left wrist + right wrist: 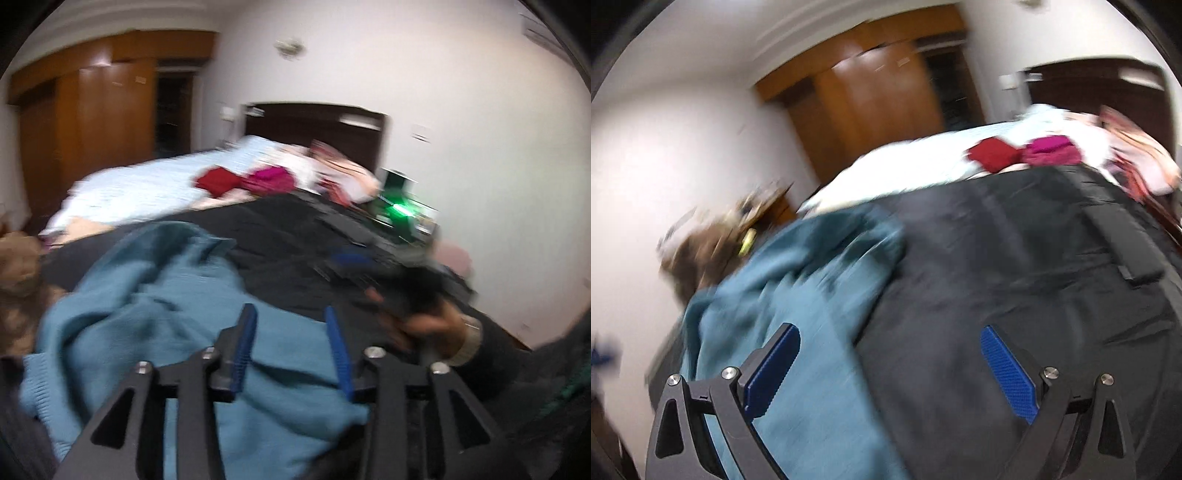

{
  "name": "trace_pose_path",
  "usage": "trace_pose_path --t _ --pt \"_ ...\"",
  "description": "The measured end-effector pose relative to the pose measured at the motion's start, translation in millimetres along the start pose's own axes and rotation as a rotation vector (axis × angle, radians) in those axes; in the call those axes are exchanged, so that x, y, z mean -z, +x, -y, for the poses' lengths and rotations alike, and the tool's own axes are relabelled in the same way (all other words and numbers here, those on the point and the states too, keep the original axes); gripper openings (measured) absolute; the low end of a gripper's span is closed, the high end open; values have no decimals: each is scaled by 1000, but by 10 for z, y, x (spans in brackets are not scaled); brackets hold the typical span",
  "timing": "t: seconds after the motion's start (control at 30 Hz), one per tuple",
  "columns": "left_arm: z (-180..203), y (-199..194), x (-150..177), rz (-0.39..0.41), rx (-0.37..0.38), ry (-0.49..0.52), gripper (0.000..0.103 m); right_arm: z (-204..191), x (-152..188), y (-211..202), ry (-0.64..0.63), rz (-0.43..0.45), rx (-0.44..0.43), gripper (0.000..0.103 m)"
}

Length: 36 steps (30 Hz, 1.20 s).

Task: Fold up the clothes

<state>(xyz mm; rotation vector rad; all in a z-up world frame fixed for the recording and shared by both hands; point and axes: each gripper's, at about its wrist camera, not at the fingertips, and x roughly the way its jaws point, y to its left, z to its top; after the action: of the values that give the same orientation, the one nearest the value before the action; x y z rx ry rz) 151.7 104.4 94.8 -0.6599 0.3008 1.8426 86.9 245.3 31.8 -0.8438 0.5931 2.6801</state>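
- Left wrist view: a teal garment (155, 295) is seen crumpled on a black sheet (280, 236) on the bed, spread under and to the left of the left hand-held gripper (291, 350), whose blue pads stand apart with nothing between them.
- The garment's ribbed hem (33, 387) lies at the near left; its bulk runs from there toward the far middle, so the long axis is judged to slant from near left to far right.
- Right of that gripper, the person's right hand (424, 317) is seen gripping the other tool over bare black sheet; blur hides detail.
- Right wrist view: the right hand-held gripper (890, 369) is held wide apart and empty; its left pad is over the teal garment (798, 302), its right pad over the black sheet (1015, 258).
- The garment's right edge (864, 325) falls between the pads, so the cloth lies left of this gripper; the left gripper is judged nearer its middle.
- Open room is offered by the black sheet to the right and far side; red and magenta clothes (1023, 151) lie well apart at the far end.
- The garment is not folded flat; which stage this is cannot be told.
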Motion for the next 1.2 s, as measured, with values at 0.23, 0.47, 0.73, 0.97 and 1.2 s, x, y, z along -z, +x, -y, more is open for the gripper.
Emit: trace_pose_path --t 0.23,0.47,0.73,0.97,1.2 --pt "-692 55 123 39 -187 -144 59 -406 328 68 -329 -151 18 101" --pt "-863 89 348 25 -226 -165 73 122 542 267 -326 -282 98 83" --pt "-1015 88 428 32 -263 -211 77 615 450 41 -279 -212 201 38" --pt "-1181 183 482 -5 -300 -237 78 1034 254 -162 -234 -81 345 30" --pt "-1300 281 523 -46 -307 -256 79 1507 -81 -585 -233 124 636 10"
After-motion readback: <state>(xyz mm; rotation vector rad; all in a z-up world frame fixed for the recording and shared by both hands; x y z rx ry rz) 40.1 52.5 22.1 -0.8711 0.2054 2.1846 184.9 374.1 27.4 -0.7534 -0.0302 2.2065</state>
